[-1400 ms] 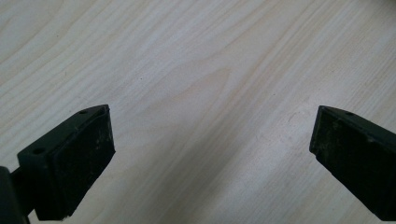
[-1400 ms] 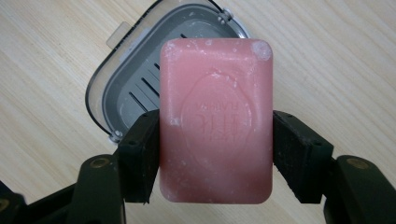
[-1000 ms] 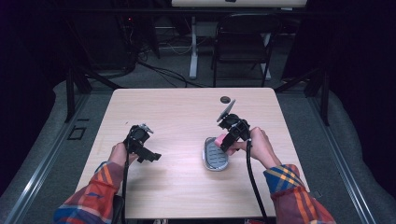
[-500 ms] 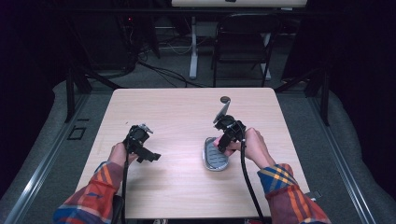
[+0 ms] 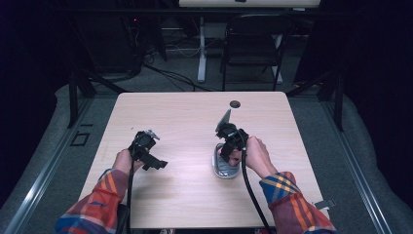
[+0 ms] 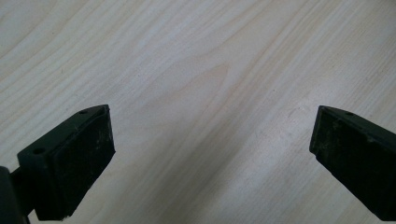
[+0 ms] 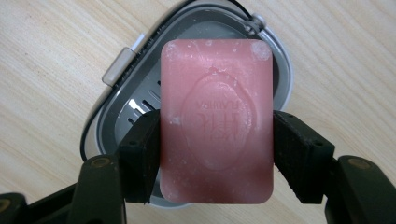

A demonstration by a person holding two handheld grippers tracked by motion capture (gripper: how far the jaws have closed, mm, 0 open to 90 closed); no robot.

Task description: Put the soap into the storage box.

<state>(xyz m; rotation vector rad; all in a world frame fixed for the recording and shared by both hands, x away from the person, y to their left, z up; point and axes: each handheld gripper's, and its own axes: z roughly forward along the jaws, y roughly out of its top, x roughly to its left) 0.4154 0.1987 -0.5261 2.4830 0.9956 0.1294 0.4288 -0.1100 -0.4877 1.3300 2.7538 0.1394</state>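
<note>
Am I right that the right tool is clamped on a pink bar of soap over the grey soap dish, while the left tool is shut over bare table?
Not quite: the left tool is open. In the left gripper view its jaws stand wide apart over bare table. The rest holds: in the right gripper view the right tool grips the pink soap bar over the grey soap dish.

Embossed stamp on soap bar (image 7: 216, 121), unreadable.
</note>
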